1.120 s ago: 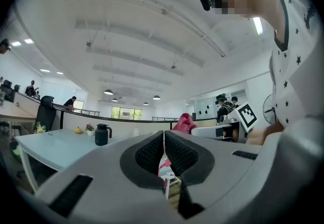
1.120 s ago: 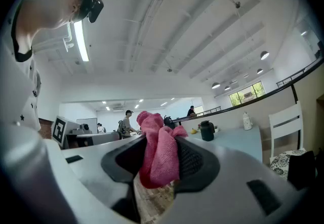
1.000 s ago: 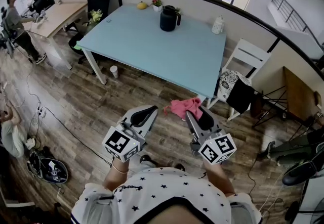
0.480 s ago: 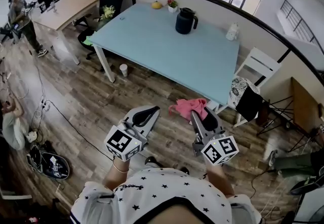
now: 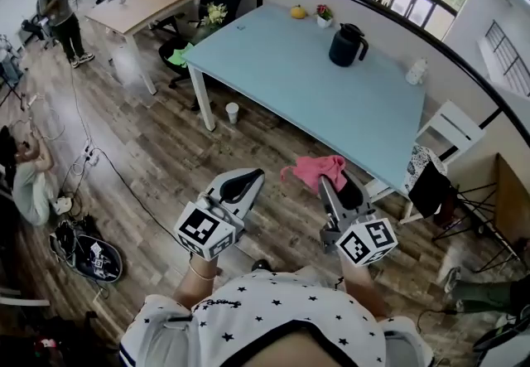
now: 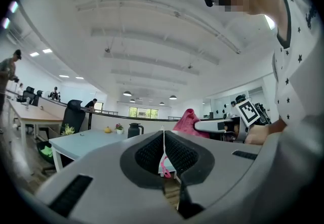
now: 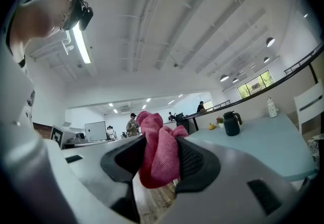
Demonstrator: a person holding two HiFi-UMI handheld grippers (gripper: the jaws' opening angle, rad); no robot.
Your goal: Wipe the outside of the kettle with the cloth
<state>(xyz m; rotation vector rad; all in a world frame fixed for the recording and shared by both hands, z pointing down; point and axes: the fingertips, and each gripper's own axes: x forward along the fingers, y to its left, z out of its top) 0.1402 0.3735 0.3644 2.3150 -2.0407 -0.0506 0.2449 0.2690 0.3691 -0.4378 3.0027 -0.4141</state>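
In the head view one dark kettle (image 5: 344,45) stands at the far side of one blue table (image 5: 306,88), well apart from the two grippers; the left gripper view shows the left gripper (image 6: 163,141) with jaws pressed together on nothing; the right gripper view shows the right gripper (image 7: 159,148) with jaws clamped on the one pink cloth (image 7: 162,160).

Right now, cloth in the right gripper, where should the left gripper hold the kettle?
Probably its handle: it juts from the right side of the kettle in the head view, slim enough to clamp. Approach from that side; the round body looks too wide.
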